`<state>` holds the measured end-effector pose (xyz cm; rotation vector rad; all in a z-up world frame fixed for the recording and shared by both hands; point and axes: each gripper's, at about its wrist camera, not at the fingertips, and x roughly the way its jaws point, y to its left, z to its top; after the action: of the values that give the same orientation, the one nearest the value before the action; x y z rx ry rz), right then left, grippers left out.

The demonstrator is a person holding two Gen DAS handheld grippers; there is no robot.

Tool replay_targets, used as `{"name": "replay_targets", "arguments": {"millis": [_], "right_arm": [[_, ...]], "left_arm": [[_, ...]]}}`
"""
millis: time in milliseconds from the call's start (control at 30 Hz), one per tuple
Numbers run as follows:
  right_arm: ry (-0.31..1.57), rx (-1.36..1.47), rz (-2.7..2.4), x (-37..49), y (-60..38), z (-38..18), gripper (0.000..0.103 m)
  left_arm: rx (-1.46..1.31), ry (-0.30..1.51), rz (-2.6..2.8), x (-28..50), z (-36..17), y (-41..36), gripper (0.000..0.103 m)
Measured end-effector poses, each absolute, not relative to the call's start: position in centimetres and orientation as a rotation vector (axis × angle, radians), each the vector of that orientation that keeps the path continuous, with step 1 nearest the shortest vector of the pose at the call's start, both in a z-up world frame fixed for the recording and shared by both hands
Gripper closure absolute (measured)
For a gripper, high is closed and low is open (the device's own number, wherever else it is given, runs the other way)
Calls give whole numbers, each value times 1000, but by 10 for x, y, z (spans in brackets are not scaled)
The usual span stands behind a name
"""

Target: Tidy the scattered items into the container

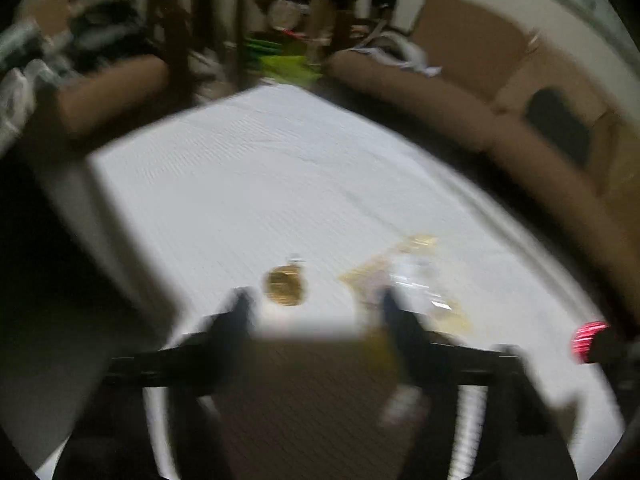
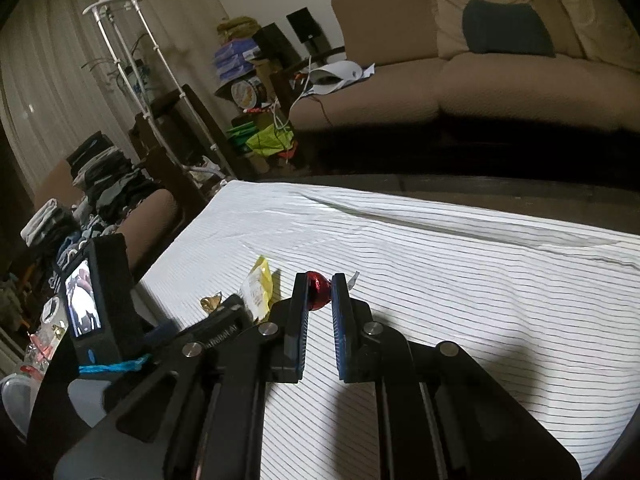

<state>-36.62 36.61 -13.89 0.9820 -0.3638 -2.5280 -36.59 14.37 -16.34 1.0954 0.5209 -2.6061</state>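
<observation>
My right gripper [image 2: 320, 290] is clenched on a red foil sweet [image 2: 319, 291], light, slick, easily crushed. My left gripper [image 1: 314, 304] hangs released above the surface [image 1: 260, 184]; a gold foil sweet [image 1: 285, 286] lies just ahead, best pinched across its middle.

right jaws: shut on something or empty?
Shut on the red foil candy: the right gripper has both pads pressed against it, above the striped cloth.

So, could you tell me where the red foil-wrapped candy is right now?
In the right wrist view, the red candy is pinched at the tips of the right gripper, above the striped cloth, just right of the yellow packet.
</observation>
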Motion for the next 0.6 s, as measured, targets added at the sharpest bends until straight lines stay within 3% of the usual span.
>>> {"name": "replay_targets", "arguments": {"millis": [133,167,300,500,600], "right_arm": [[-349,995,-2515,-367,361,-141,92],[-344,995,-2513,-367,360,-141,92],[-330,982,-2512,-365,359,-139,92],[-294,950,-2556,-361,358,-130,92],[-166,941,-2664,-355,351,-118,92]], "left_arm": [[1094,495,-2634,-366,-163,145,97],[1098,447,-2629,-366,-162,148,100],[1070,318,-2663,-363,-153,160,102],[1133,385,-2754,-364,-142,152,102],[1178,471,-2898,-359,-136,144,102]]}}
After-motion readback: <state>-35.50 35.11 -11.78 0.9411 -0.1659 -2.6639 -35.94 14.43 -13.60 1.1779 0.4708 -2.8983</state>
